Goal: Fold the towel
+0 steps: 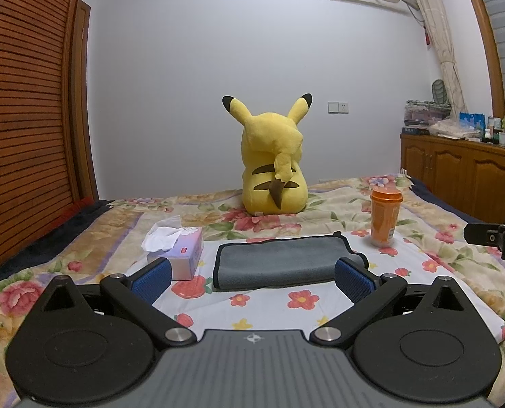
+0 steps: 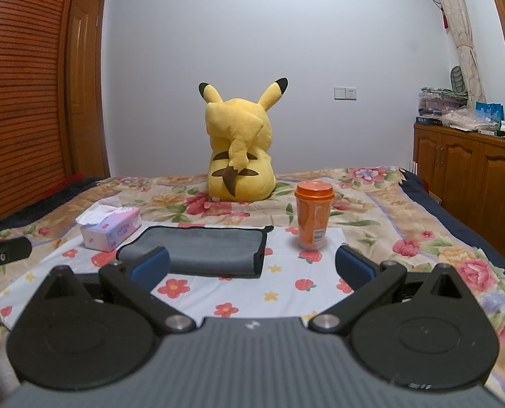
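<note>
wardrobe (image 1: 24, 102): slatted wood doors, far left edge
tissue box (image 1: 181, 255): on the bed, just left of the towel, a tissue sticking out the top
left gripper (image 1: 252, 277): fingers spread wide, blue pads (image 1: 152, 278) empty, held above the sheet on the near side of the towel, clear of it
towel (image 1: 279, 260): grey with dark trim, folded into a flat rectangle, lying on the white flower sheet (image 1: 269, 309) between tissue box and cup
plush (image 1: 273, 159): yellow, sits upright behind the towel, back to the cameras
right gripper (image 2: 252, 268): fingers spread too, nothing between them; towel shows ahead of its left finger, cup ahead of the right, touching neither
cup (image 2: 313, 219): orange, lid on, upright, near the towel's right end, apart from it
bed (image 2: 422, 210): floral blanket under the sheet, dark cover at the edges
cabinet (image 2: 470, 176): wood, far right, clutter on top
</note>
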Motion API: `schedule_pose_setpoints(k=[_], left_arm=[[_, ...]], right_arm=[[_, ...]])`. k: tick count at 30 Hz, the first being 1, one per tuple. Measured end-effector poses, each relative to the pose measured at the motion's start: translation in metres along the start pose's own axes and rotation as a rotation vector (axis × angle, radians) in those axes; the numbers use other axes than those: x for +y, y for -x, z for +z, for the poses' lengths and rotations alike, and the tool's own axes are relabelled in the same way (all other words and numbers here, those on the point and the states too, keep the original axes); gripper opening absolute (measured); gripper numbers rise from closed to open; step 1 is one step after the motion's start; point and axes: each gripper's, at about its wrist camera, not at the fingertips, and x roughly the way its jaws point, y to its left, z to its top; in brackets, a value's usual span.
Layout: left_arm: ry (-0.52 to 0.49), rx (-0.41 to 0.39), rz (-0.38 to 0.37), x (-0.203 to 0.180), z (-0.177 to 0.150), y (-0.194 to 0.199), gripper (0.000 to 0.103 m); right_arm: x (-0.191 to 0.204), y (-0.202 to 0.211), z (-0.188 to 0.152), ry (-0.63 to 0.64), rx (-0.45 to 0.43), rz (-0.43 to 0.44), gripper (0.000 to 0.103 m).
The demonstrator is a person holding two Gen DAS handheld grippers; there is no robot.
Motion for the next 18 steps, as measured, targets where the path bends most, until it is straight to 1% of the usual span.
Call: schedule_pose_setpoints(k=[18], left_arm=[[-0.003, 0.002, 0.000, 0.0008, -0.0004, -0.0002, 0.103]], right_arm=[[-0.0005, 0.0001, 0.0001, 0.000, 0.000, 0.001, 0.103]])
